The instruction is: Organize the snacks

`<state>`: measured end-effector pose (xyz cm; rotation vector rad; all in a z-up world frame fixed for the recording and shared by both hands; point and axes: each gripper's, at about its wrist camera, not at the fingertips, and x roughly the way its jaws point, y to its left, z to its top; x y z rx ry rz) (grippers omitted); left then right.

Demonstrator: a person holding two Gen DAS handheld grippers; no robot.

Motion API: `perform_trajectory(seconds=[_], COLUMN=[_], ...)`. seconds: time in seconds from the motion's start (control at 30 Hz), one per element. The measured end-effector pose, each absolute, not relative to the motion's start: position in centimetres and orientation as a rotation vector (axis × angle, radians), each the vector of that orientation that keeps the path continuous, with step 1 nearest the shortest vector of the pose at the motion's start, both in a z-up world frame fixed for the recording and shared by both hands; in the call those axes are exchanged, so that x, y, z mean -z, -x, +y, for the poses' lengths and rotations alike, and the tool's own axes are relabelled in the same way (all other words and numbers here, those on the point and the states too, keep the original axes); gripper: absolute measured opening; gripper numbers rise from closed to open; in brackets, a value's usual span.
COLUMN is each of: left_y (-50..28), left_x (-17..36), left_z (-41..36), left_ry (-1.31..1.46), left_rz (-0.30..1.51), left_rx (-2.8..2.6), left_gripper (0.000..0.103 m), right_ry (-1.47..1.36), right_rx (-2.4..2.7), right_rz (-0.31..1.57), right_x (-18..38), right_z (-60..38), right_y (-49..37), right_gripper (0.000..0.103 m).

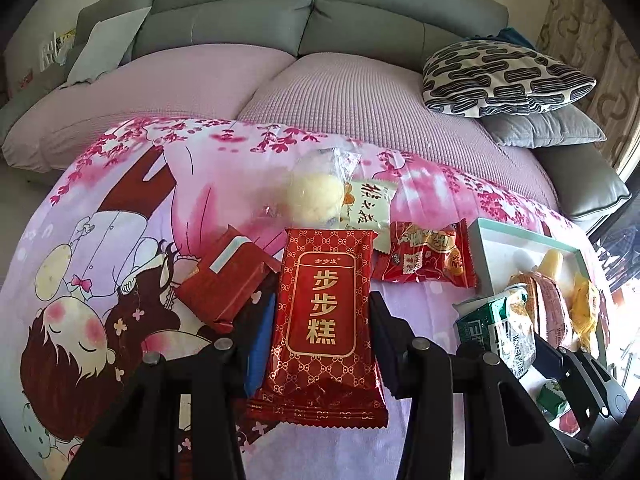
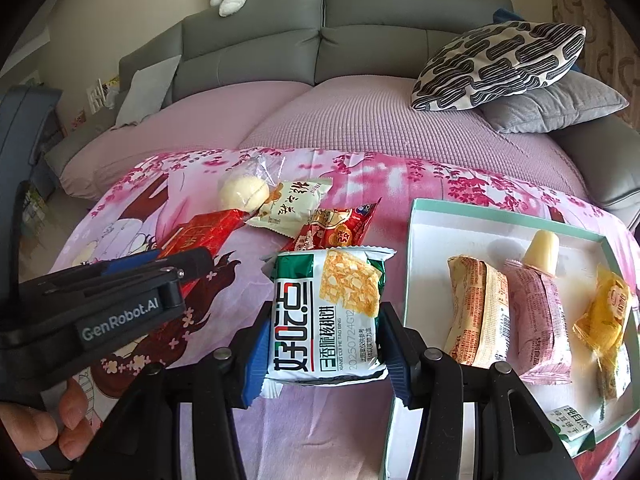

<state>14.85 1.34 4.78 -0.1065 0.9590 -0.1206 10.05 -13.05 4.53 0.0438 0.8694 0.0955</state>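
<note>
Snacks were in both tools at once: a long red foil packet with gold lettering [image 1: 326,312] sat clamped across its middle in the left gripper [image 1: 320,340], and a green-and-white crinkly plastic biscuit packet [image 2: 328,316] was pinched at its sides by the right gripper [image 2: 324,344], each packet held clear of the cloth. Both wrappers looked light and soft-skinned, the foil likely slick, so a grip across the filled body seemed safer than one on the thin serrated end seals; the biscuit inside the green packet was probably brittle and would not take a hard squeeze.

Just right of the green packet lay a shallow white cardboard box with a mint-green rim [image 2: 416,240], already holding an orange-printed cream packet [image 2: 478,312], a pink packet [image 2: 538,320], a pale yellow cone-shaped sweet [image 2: 542,250] and a yellow cellophane-wrapped candy [image 2: 608,308].

Still loose on the pink cartoon-printed cloth [image 1: 100,248] were a small red paper-wrapped block [image 1: 226,276], a round cream pastry in clear film [image 1: 316,196], a white packet with black script [image 1: 370,208] and a red snack bag with orange pictures [image 1: 428,256].

Behind stood a grey sofa [image 1: 248,12] with a black-and-white patterned cushion [image 1: 504,76].
</note>
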Motion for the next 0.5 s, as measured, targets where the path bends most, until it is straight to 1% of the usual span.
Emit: perform_trajectory(seconds=[0.23,0.5], left_y=[-14.1,-13.8], left_x=[-6.5,-7.3], left_z=[1.1,-0.2], left_ry=[0.115,0.1], left_rz=[0.912,0.89], left_rx=[0.128,0.148], left_gripper=[0.047,0.047], right_ry=[-0.054,-0.082], right_rx=[-0.096,-0.07], right_rz=[0.862,0.844], right_x=[-5.1,-5.7], right_z=[-13.6,-15.3], right_y=[-9.6,-9.3], right_gripper=[0.053,0.053])
